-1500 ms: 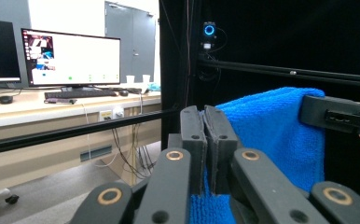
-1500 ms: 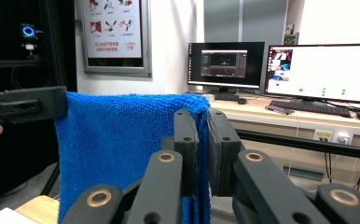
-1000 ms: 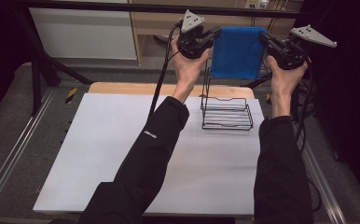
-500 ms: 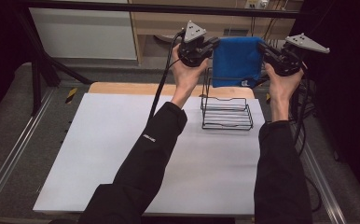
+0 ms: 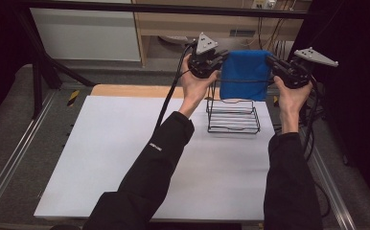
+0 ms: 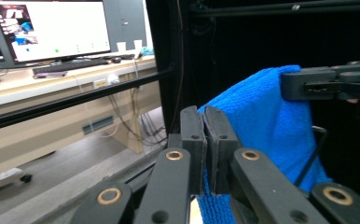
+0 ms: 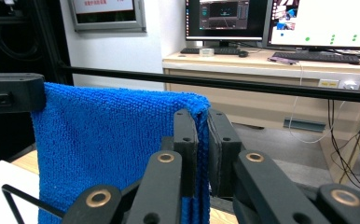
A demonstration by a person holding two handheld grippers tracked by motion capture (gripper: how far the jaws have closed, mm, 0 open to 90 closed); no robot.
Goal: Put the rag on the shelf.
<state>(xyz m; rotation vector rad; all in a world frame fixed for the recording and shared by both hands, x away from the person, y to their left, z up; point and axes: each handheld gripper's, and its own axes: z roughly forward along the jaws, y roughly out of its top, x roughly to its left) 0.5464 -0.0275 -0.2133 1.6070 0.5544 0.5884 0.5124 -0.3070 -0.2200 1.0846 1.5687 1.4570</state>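
A blue towel (image 5: pixel 244 74) hangs stretched between my two grippers above the black wire rack (image 5: pixel 233 117) at the far right of the table. My left gripper (image 5: pixel 223 57) is shut on the towel's upper left corner, and my right gripper (image 5: pixel 271 61) is shut on its upper right corner. In the left gripper view the jaws (image 6: pixel 206 135) pinch the towel's (image 6: pixel 262 116) edge. In the right gripper view the jaws (image 7: pixel 202 135) clamp the folded top corner of the towel (image 7: pixel 108 135). The towel's lower edge reaches the rack's tall back wire.
A white mat (image 5: pixel 125 158) covers the table, bare to the left and front of the rack. Metal rails run along both table sides. Beyond the far edge stand a black bar (image 7: pixel 262 86) and a desk with monitors (image 7: pixel 318 21).
Both hands have come down with the towel stretched between them, bringing it lower over the rack. The grips on its corners are unchanged.
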